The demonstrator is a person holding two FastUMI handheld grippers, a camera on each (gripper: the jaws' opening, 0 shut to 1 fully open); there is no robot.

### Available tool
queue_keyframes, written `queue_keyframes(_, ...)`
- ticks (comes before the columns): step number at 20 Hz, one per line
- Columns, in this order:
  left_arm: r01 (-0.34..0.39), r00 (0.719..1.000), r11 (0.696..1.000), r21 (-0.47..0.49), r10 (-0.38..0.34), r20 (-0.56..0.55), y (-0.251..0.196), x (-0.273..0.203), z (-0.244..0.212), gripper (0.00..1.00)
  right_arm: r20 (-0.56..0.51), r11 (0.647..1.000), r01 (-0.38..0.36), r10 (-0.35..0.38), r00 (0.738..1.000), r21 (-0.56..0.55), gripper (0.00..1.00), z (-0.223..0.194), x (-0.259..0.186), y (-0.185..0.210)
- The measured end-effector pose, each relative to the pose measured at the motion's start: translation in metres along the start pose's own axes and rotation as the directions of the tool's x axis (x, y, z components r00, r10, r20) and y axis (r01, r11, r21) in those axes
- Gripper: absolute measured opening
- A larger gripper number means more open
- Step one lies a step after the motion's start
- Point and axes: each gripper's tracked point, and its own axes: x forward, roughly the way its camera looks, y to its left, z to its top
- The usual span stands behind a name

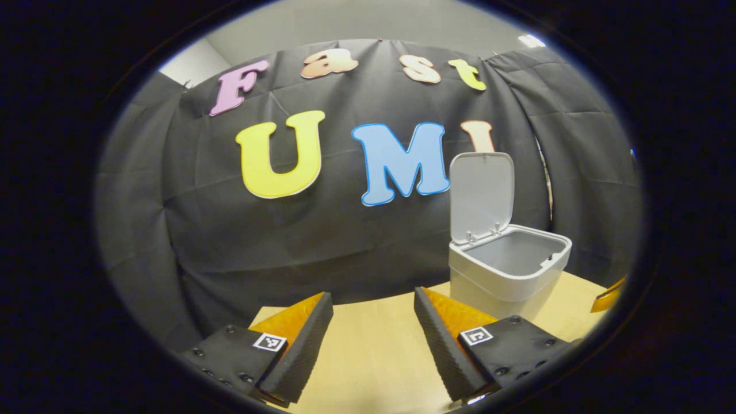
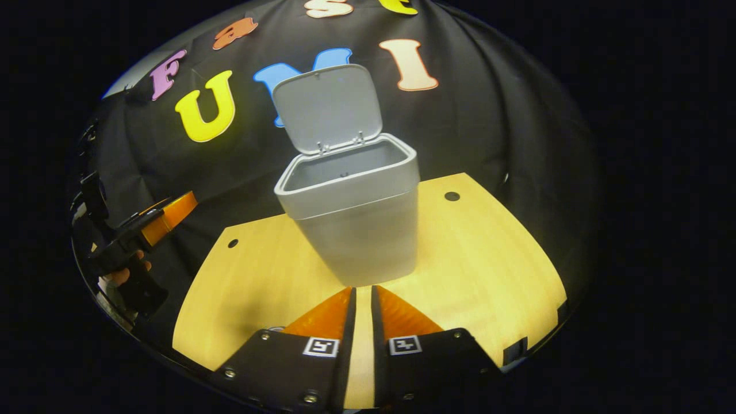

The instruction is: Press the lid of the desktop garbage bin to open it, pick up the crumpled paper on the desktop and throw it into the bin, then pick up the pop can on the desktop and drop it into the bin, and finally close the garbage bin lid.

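Observation:
The grey desktop bin (image 1: 509, 270) stands on the wooden table (image 1: 374, 351) with its lid (image 1: 482, 195) swung upright and its inside bare as far as I can see. My left gripper (image 1: 372, 294) hovers open to the left of the bin, with nothing between its fingers. In the right gripper view the bin (image 2: 359, 230) stands straight ahead, lid (image 2: 328, 106) up. My right gripper (image 2: 363, 290) is shut on nothing, its tips close to the bin's base. The left gripper (image 2: 167, 213), held by a hand (image 2: 123, 276), shows at the far left.
The light wooden table (image 2: 489, 259) has two small dark holes (image 2: 452, 196) near its back edge. Black cloth walls close the booth behind and to both sides. Bare tabletop lies left and right of the bin.

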Motion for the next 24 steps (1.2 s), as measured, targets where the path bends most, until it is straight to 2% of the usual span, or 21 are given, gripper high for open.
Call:
queue_keyframes(1,-0.016,1.000,1.000,-0.009,0.015,-0.005,0.009,-0.006,-0.002,0.95,-0.012,1.000,-0.018,0.018,1.000,-0.013,0.34,-0.002,0.003,0.006)
queue_keyframes(2,-0.031,0.999,0.999,-0.014,0.031,-0.009,0.017,-0.011,-0.005,0.95,-0.025,0.999,-0.040,0.040,0.999,-0.025,0.43,-0.005,0.006,0.014)
queue_keyframes(3,-0.043,0.999,0.999,-0.018,0.043,-0.015,0.025,-0.015,-0.007,0.95,-0.038,0.998,-0.059,0.058,0.998,-0.036,0.65,-0.007,0.009,0.021)
queue_keyframes(4,-0.057,0.998,0.998,-0.019,0.056,-0.021,0.033,-0.020,-0.010,0.95,-0.051,0.996,-0.078,0.075,0.996,-0.047,0.65,-0.010,0.013,0.028)
queue_keyframes(5,-0.070,0.997,0.997,-0.021,0.070,-0.024,0.041,-0.026,-0.012,1.00,-0.064,0.994,-0.099,0.095,0.993,-0.056,0.83,-0.013,0.016,0.036)
queue_keyframes(6,-0.083,0.996,0.996,-0.024,0.082,-0.026,0.049,-0.030,-0.014,0.95,-0.079,0.992,-0.110,0.105,0.991,-0.066,0.84,-0.018,0.020,0.042)
queue_keyframes(7,-0.097,0.995,0.995,-0.027,0.096,-0.028,0.057,-0.034,-0.015,1.00,-0.096,0.989,-0.126,0.118,0.988,-0.077,0.98,-0.021,0.024,0.048)
queue_keyframes(10,-0.129,0.991,0.991,-0.043,0.127,-0.036,0.077,-0.047,-0.020,1.00,-0.168,0.977,-0.174,0.152,0.974,-0.125,0.98,-0.044,0.034,0.070)
queue_keyframes(11,-0.139,0.990,0.989,-0.046,0.138,-0.039,0.083,-0.051,-0.021,0.95,-0.194,0.970,-0.192,0.162,0.968,-0.148,0.98,-0.052,0.037,0.077)
queue_keyframes(14,-0.168,0.985,0.984,-0.052,0.165,-0.048,0.099,-0.063,-0.026,1.00,-0.261,0.944,-0.230,0.166,0.951,-0.235,0.99,-0.080,0.048,0.097)
queue_keyframes(18,-0.205,0.977,0.977,-0.051,0.202,-0.061,0.120,-0.077,-0.031,1.00,-0.341,0.906,-0.261,0.142,0.929,-0.334,0.99,-0.114,0.062,0.111)
queue_keyframes(19,-0.214,0.975,0.976,-0.049,0.211,-0.063,0.125,-0.079,-0.031,0.96,-0.356,0.898,-0.272,0.142,0.923,-0.346,0.99,-0.119,0.064,0.114)
queue_keyframes(24,-0.254,0.965,0.966,-0.044,0.251,-0.078,0.146,-0.096,-0.039,1.00,-0.396,0.882,-0.276,0.114,0.911,-0.382,0.99,-0.135,0.070,0.115)
